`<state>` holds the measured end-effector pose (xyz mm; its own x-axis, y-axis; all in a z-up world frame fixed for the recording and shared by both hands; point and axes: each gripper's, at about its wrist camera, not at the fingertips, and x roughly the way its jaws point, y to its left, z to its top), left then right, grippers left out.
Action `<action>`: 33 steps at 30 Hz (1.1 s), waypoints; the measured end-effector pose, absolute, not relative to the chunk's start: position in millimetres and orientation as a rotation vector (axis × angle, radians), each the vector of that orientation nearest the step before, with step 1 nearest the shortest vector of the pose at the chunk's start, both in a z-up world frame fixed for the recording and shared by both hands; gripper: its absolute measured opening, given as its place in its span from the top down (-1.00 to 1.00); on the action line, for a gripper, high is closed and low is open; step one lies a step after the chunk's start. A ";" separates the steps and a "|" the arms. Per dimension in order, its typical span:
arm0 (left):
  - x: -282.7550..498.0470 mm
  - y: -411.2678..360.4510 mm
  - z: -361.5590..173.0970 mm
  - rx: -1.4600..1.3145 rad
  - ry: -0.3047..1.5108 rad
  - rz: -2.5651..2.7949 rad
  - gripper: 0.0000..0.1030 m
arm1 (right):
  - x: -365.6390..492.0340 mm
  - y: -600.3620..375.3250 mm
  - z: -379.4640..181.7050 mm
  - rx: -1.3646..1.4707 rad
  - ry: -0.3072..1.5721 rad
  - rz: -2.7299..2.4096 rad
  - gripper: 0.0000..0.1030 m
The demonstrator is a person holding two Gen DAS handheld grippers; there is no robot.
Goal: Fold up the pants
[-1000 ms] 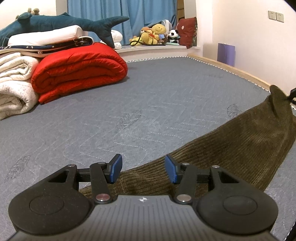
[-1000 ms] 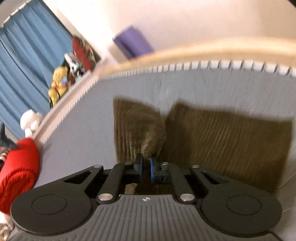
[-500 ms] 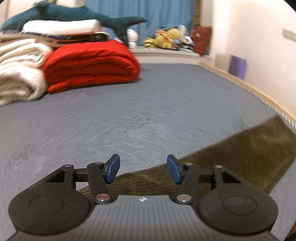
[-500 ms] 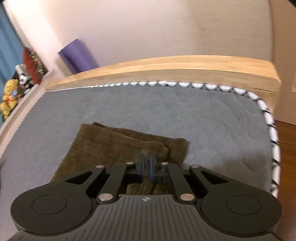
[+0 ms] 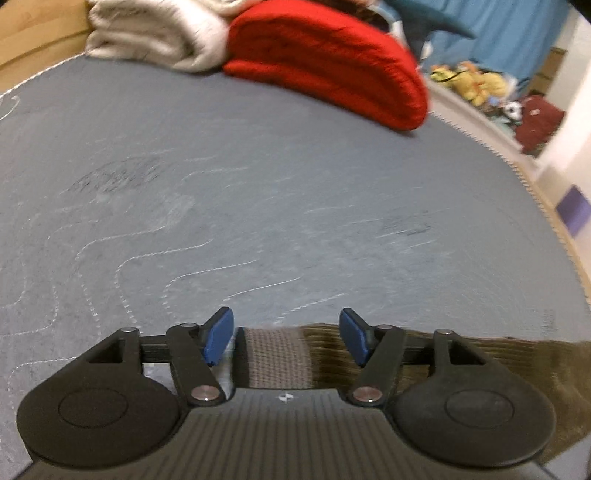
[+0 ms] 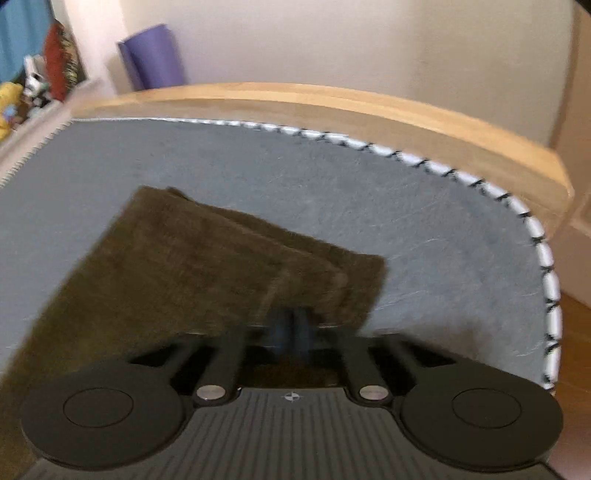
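Olive-brown corduroy pants (image 6: 207,258) lie on the grey mattress (image 6: 258,162), their leg ends toward the wooden bed frame. My right gripper (image 6: 291,328) is shut on a fold of the pants fabric near the leg ends. In the left wrist view the pants (image 5: 480,354) run along the bottom right, with a lighter ribbed waistband (image 5: 275,356) between the blue pads. My left gripper (image 5: 286,332) is open, its pads on either side of the waistband edge, just above it.
A red folded blanket (image 5: 332,55) and cream blankets (image 5: 155,33) are stacked at the far side of the mattress (image 5: 258,184). Plush toys (image 5: 476,79) line a ledge. The wooden bed frame (image 6: 332,103) and a purple roll (image 6: 153,55) stand beyond the mattress edge.
My left gripper has swung left and tipped down over the waistband, still open. My right gripper has moved with the held fabric, which now lies flatter across the mattress corner.
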<state>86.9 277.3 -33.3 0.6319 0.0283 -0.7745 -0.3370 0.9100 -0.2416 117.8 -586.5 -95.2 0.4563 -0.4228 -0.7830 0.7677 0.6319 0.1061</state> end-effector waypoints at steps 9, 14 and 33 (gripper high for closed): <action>94.6 297.7 -54.5 -0.495 0.946 0.164 0.02 | 114.6 -586.9 -93.5 0.468 0.793 -0.746 1.00; 66.3 279.3 -15.1 -0.400 0.836 0.209 0.13 | 113.6 -584.1 -90.6 0.474 0.785 -0.754 0.98; 20.2 122.3 -48.3 0.439 1.006 -0.371 -0.25 | 78.1 -615.8 -72.7 0.634 0.594 -0.789 0.12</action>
<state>20.2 122.3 -48.3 0.4867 -0.0961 -0.8683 0.4903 0.8527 0.1804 78.1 -615.8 -72.7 0.5659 -0.4517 -0.6897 0.7874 0.5441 0.2897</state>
